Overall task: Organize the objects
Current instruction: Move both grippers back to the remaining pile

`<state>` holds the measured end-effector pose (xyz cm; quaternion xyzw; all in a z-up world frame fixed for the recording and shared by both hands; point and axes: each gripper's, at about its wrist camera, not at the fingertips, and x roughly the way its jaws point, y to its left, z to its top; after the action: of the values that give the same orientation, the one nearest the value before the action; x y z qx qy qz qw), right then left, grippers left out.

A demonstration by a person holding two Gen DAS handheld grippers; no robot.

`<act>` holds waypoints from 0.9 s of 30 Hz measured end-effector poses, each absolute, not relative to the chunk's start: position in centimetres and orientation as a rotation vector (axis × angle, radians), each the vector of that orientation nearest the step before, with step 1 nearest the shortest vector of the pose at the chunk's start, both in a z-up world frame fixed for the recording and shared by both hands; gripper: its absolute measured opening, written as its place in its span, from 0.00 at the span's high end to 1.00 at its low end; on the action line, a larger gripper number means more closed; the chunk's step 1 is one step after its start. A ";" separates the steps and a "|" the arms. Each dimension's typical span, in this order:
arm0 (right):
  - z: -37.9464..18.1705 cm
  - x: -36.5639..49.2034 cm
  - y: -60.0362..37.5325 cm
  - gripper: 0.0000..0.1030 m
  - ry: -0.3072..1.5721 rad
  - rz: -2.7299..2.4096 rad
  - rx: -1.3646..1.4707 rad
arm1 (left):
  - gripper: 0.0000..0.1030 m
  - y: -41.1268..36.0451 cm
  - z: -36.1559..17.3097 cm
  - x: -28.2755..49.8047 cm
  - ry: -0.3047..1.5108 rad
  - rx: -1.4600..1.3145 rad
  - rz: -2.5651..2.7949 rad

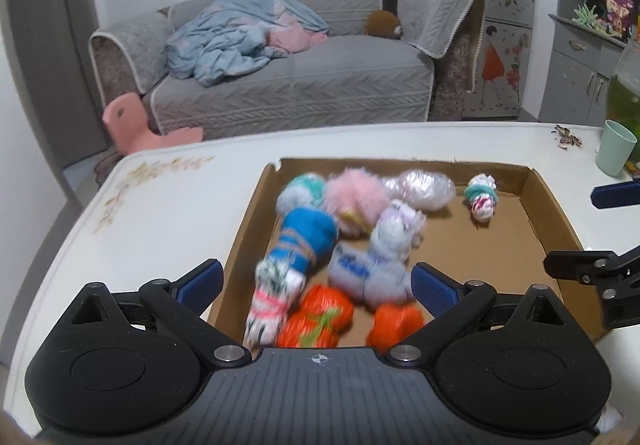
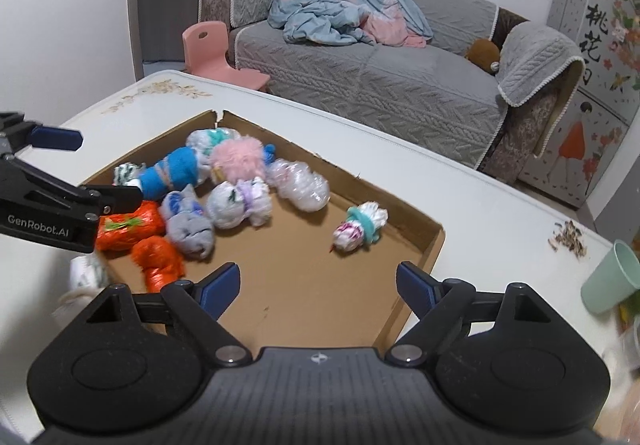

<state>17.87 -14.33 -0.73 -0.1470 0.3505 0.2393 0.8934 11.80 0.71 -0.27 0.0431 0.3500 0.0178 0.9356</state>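
Over the cardboard tray point(image 2: 420, 249) on the worktop point(image 2: 480, 205) | sock bundles point(image 2: 236, 201) clustered at its left end; one point(image 2: 362, 227) apart | left hand-held gripper point(image 1: 318, 279) and right hand-held gripper point(image 2: 318, 285) both released, empty | risk: crowded bundles; wide jaws may snag a neighbour or tray wall

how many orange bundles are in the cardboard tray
2. One orange bundle lies at the tray's near left corner, partly behind the left gripper; the other sits just beside it, nearer the camera. More may be hidden.

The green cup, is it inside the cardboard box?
No, the green cup stands on the white table, outside the cardboard box.
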 end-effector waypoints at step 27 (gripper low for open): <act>-5.1 8.0 -18.8 0.14 0.651 0.494 -0.134 | 0.02 -0.6 -5.9 1.9 0.718 0.049 -0.007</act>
<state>7.98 -18.82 -5.12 -0.0652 0.3163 0.2401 0.9154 1.90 -0.61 -5.92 0.0239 0.3512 -0.0033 0.9360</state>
